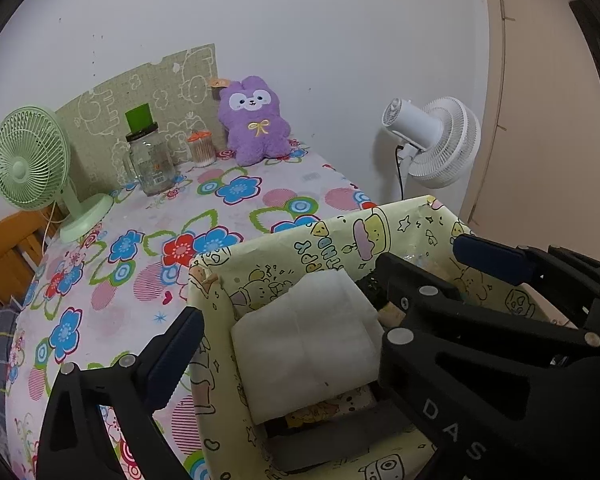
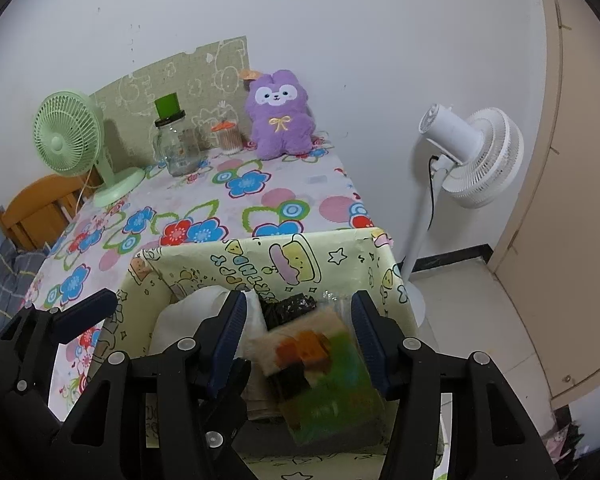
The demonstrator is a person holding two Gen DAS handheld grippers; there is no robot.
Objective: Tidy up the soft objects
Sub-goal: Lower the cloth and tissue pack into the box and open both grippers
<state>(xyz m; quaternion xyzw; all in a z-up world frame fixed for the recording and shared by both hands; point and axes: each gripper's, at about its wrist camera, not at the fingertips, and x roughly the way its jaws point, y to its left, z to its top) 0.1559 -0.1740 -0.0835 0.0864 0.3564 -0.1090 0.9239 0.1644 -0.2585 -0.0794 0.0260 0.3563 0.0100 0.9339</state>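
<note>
A pale yellow cartoon-print basket (image 1: 320, 240) (image 2: 260, 256) stands at the near edge of the table. A folded white cloth (image 1: 308, 344) (image 2: 204, 304) lies inside it at the left. My left gripper (image 1: 288, 328) is open wide above that cloth, its pads clear of it. My right gripper (image 2: 298, 340) is over the basket's right side, shut on a colourful soft packet in clear wrap (image 2: 320, 372) that tilts down into the basket. A crumpled black item (image 2: 286, 308) sits behind the packet. A purple plush (image 1: 254, 120) (image 2: 280, 116) sits upright at the back of the table against the wall.
On the floral tablecloth (image 1: 228, 216) stand a green desk fan (image 1: 32, 156), a glass jar with a green lid (image 1: 148, 160) and a small swab container (image 1: 201, 148). A white pedestal fan (image 2: 468, 152) stands on the floor to the right. A wooden chair (image 1: 8, 248) is at the left.
</note>
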